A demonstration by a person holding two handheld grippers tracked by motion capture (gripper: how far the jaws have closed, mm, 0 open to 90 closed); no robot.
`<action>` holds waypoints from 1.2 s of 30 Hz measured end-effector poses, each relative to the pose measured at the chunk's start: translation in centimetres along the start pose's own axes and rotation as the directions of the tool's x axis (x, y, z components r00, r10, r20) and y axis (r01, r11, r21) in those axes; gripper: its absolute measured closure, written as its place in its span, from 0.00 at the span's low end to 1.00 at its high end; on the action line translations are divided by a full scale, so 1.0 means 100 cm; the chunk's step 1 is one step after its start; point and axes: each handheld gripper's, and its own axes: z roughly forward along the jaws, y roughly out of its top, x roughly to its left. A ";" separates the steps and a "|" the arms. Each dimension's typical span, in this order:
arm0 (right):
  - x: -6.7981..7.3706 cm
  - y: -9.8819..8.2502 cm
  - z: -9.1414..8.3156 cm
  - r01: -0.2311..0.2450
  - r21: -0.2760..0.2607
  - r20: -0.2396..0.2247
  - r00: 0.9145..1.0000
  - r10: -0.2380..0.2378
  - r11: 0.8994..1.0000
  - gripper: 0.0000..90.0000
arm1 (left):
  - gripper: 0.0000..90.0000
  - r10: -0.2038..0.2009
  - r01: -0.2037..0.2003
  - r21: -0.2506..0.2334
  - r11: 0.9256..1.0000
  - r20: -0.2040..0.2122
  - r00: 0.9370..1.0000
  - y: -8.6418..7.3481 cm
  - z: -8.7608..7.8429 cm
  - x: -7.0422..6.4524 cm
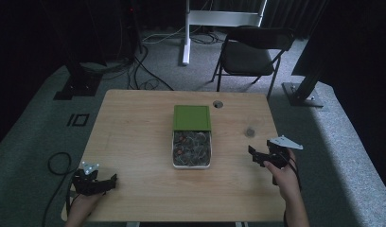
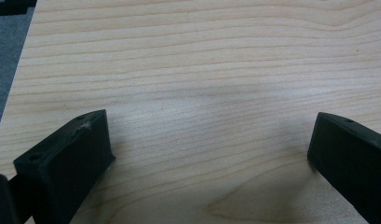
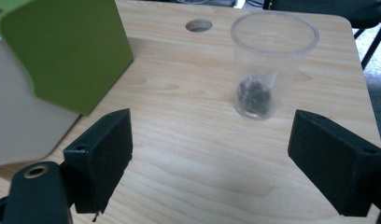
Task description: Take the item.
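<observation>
Right gripper view has my right hand-held gripper [image 3: 209,158] spread wide and empty, lined up on the clear cup [image 3: 272,65] standing upright on the desk [image 3: 188,140] beside the green-lidded box [image 3: 67,51], while my left hand-held gripper [image 2: 209,158] waits wide open over bare wood.

Your high view is dim: the room behind the table [image 1: 134,142] falls to near black, and only a pale band of light crosses the floor at the right. It's soft and grainy too, so the tin's [image 1: 191,163] contents can't be made out. Both gripper views are brighter and evenly lit, with faint shadows under the jaws. The green lid [image 3: 67,51] close to your right gripper's camera looks slightly blurred.
</observation>
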 end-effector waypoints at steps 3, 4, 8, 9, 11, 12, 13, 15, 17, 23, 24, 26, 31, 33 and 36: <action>-0.001 -0.005 -0.001 0.008 0.015 0.004 1.000 -0.008 1.000 0.16 | 0.00 0.000 0.000 0.000 1.000 0.000 1.000 0.000 0.000 0.000; -0.001 -0.007 -0.001 0.012 0.017 0.002 1.000 -0.012 1.000 0.15 | 0.00 -0.001 0.001 0.000 1.000 0.000 1.000 0.000 0.000 0.000; -0.002 -0.015 -0.001 0.013 0.032 -0.002 1.000 -0.013 0.999 0.15 | 0.00 0.000 0.000 0.000 1.000 0.000 1.000 0.000 0.000 0.000; -0.001 -0.017 -0.001 0.026 0.041 -0.010 1.000 -0.025 0.999 0.15 | 0.00 0.000 0.000 0.000 1.000 0.000 1.000 0.000 0.000 0.000; 0.000 -0.023 0.000 0.028 0.049 -0.014 1.000 -0.027 0.998 0.15 | 0.00 0.000 0.000 0.000 1.000 0.000 1.000 0.000 0.000 0.000; 0.000 -0.025 0.000 0.025 0.056 -0.021 0.999 -0.024 0.998 0.15 | 0.00 0.000 0.000 0.000 1.000 0.000 1.000 0.000 0.000 0.000; 0.000 -0.028 0.001 0.030 0.062 -0.025 0.999 -0.028 0.998 0.15 | 0.00 0.000 0.000 0.000 1.000 0.000 1.000 0.000 0.000 0.000; 0.000 -0.034 0.002 0.020 0.070 -0.024 1.000 -0.018 0.997 0.15 | 0.00 0.000 0.000 -0.001 1.000 -0.001 1.000 0.000 0.000 0.000; 0.000 -0.039 0.003 0.027 0.079 -0.036 0.999 -0.024 0.997 0.15 | 0.00 -0.001 0.001 -0.001 1.000 0.000 1.000 0.000 0.000 0.000; 0.001 -0.053 0.001 0.041 0.102 -0.047 0.998 -0.036 0.994 0.15 | 0.00 0.000 0.000 -0.001 1.000 -0.001 1.000 0.000 0.000 0.000; 0.001 -0.055 0.001 0.035 0.104 -0.045 0.999 -0.031 0.994 0.15 | 0.00 0.000 0.000 -0.001 1.000 0.000 1.000 0.000 0.000 0.000; 0.001 -0.059 0.000 0.045 0.115 -0.042 0.998 -0.041 0.992 0.15 | 0.00 0.000 0.000 -0.001 1.000 0.000 1.000 0.000 0.000 0.000; 0.000 -0.068 -0.004 0.059 0.117 -0.035 0.998 -0.056 0.991 0.16 | 0.00 0.001 -0.001 0.000 1.000 -0.001 1.000 0.000 0.000 0.000; 0.000 -0.072 -0.006 0.077 0.129 -0.042 0.997 -0.072 0.989 0.16 | 0.00 0.001 -0.001 0.000 1.000 -0.001 1.000 0.000 0.000 0.000; 0.001 -0.078 -0.007 0.107 0.157 -0.054 0.994 -0.100 0.982 0.16 | 0.00 0.001 -0.001 0.000 1.000 -0.001 1.000 0.000 0.000 0.000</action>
